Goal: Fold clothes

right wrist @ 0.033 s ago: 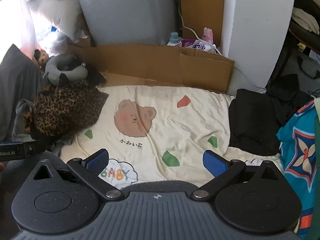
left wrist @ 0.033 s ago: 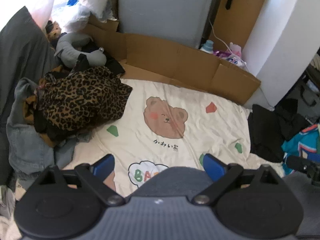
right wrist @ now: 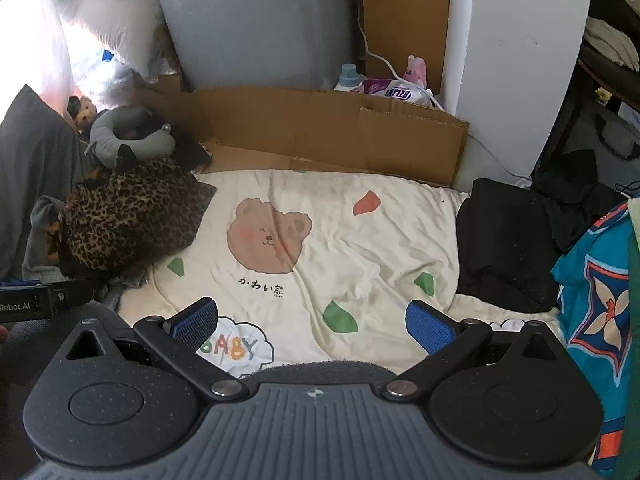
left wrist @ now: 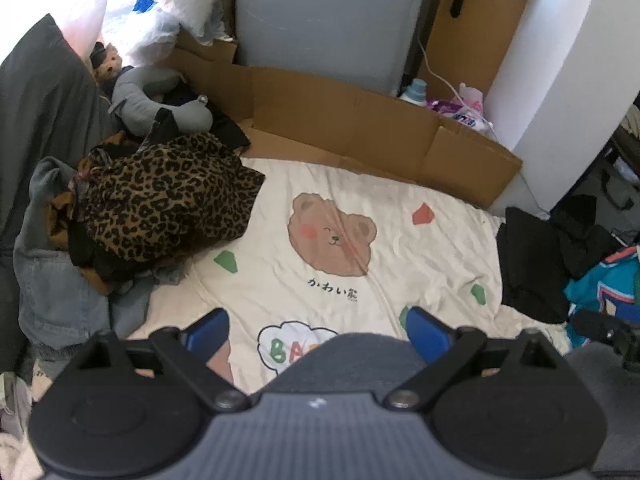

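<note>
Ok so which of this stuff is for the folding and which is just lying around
For folding:
leopard-print garment
denim piece
black garment
teal patterned garment
both open grippers, left and right

Lying about:
cardboard
grey neck pillow
detergent bottle
bear-print sheet

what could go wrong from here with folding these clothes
1. The leopard garment lies tangled in a heap with denim and dark pieces, so a grab there may lift several at once.
2. The black garment is bunched against the teal one; its edges are hard to find, so the fold may come out crooked.
3. Both the left claw and right claw are open over the wrinkled bear sheet and could pinch it instead of a garment.
</note>
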The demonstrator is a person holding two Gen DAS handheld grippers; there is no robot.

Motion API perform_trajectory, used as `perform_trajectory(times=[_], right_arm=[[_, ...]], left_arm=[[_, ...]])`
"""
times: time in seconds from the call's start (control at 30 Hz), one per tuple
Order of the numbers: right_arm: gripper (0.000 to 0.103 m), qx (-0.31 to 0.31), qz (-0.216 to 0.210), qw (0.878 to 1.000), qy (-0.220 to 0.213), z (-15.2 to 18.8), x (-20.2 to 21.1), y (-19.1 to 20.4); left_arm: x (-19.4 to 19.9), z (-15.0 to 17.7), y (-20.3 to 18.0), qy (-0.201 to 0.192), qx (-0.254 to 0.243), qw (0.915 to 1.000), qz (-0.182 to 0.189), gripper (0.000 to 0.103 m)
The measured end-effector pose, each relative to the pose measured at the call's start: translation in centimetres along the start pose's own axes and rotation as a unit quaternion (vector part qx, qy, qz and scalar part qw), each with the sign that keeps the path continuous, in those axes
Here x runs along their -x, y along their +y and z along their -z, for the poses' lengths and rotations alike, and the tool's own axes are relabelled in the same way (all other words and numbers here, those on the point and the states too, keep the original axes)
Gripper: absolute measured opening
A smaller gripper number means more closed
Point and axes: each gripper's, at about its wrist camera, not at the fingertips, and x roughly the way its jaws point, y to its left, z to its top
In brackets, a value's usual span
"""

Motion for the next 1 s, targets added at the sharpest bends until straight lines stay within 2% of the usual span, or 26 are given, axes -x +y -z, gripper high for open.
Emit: perform_trajectory(times=[0.13,0.23,0.47,0.73,1.0], right_arm=[[0.103,-0.007,-0.009,1.0,0.004,-0.1,-0.2,-0.3],[0.103,-0.012,-0.015,1.0,0.007,-0.2,-0.4,-0.5],[0.103,-0.029,-0.028,0.999,0.0,-0.1,-0.4,-1.1],[0.103,-0.032,-0.023,0.999,-0.006,0.0,-0.2,-1.2],[0.103,-0.031,-0.023,0.999,-0.011,0.1,0.1,-1.2]], left_arm=[[0.1,0.0,0.0,0.002,0.018,0.9998,0.007,0.096],[-0.3,-0.8,-1.3,0.016,-0.009,0.9998,-0.008,0.096],[0.3,0.5,-2.2,-0.017,-0.034,0.9988,-0.029,0.096],[0.4,0.1,-2.7,-0.02,-0.054,0.9975,-0.041,0.096],[0.2,0.2,-2.5,-0.016,-0.043,0.9983,-0.038,0.096]])
